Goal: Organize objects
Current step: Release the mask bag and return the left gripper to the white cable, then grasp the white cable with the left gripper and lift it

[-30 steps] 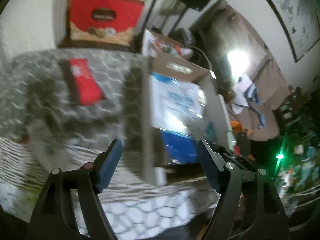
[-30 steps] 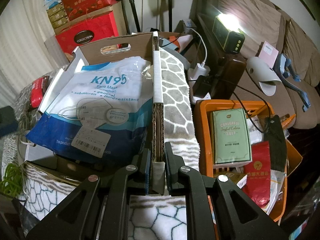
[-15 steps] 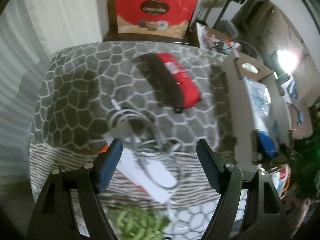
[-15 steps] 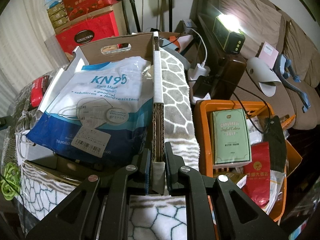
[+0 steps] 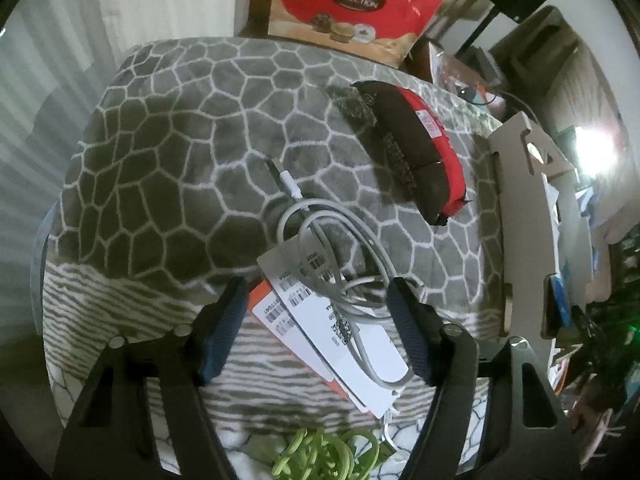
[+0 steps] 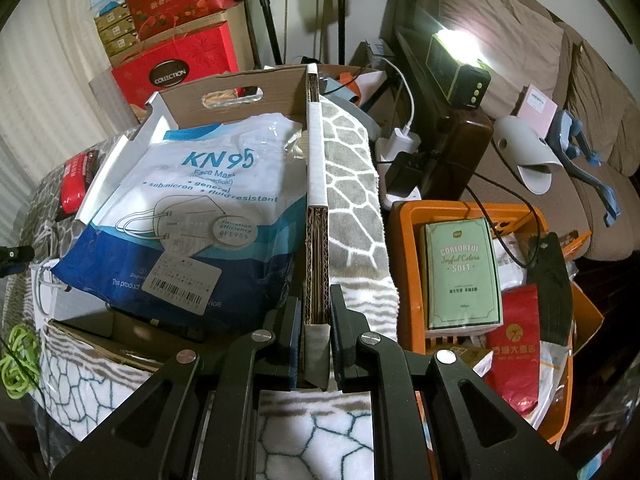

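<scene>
My left gripper (image 5: 316,312) is open above a coiled white cable (image 5: 340,256) lying on a white and orange packet (image 5: 332,328) on the grey patterned blanket (image 5: 180,152). A red and black pouch (image 5: 416,148) lies beyond the cable. My right gripper (image 6: 316,320) is shut on the right wall of the cardboard box (image 6: 316,200). The box holds a KN95 mask bag (image 6: 192,208). The box's side also shows in the left wrist view (image 5: 524,216).
A green cord bundle (image 5: 324,456) lies near the blanket's front edge. A red gift box (image 5: 352,8) stands behind the blanket. An orange basket (image 6: 532,216) with a green tissue pack (image 6: 460,272) stands right of the box. A sofa (image 6: 520,60) is at the far right.
My left gripper has swung left, away from the box, and come down over the cable and packet. My right gripper has stayed shut on the box wall.
</scene>
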Tool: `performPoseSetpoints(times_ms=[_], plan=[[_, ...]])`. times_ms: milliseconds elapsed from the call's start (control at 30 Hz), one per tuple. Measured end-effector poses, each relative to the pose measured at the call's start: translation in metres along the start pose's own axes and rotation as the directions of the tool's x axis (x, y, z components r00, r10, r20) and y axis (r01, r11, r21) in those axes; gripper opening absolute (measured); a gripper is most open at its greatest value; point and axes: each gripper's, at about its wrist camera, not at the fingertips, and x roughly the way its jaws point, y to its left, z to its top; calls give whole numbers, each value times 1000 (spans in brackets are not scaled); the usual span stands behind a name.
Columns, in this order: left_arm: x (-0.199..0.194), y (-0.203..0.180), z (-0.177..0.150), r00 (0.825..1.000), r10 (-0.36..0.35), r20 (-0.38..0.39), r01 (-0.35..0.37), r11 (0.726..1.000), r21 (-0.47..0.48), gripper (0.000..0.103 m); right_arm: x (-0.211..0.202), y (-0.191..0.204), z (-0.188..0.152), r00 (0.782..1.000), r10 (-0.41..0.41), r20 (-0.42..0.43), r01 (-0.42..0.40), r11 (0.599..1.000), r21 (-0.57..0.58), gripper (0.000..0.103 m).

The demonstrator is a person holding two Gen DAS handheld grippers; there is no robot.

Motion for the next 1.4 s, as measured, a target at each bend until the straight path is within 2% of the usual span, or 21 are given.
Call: performPoseSetpoints(times_ms=[100, 267, 400, 533, 733, 800, 1233, 1400], plan=[[5, -4, -1, 1000, 27, -4, -27, 999, 21, 53, 0, 0, 0, 1000, -1, 0, 1, 1000, -2, 11], [9, -8, -1, 998, 63, 3, -63, 997, 43, 41, 0, 2, -1, 1000, -1, 0, 1, 1000, -3, 11], [11, -8, 2, 998, 57, 8, -57, 998, 41, 28, 0, 1, 0, 1000, -2, -1, 2, 1000, -5, 11], [8, -4, 4, 999, 32, 18, -32, 999, 17, 23, 0, 2, 0, 1000, -3, -1, 3, 1000, -5, 11], [-8, -10, 4, 998, 15, 54, -18, 999, 44, 12, 0, 3, 0, 1000, -2, -1, 2, 1000, -5, 11], [-15, -16, 4, 998, -10, 65, 6, 999, 54, 7, -1, 1, 0, 1000, -2, -1, 2, 1000, -4, 11], [-48, -57, -1, 986, -46, 159, 25, 991, 133, 5, -1, 2, 0, 1000, -5, -1, 5, 1000, -6, 11], [-58, -73, 1, 981, -79, 180, 54, 989, 139, 4, -1, 1, 0, 1000, -5, -1, 5, 1000, -7, 11]])
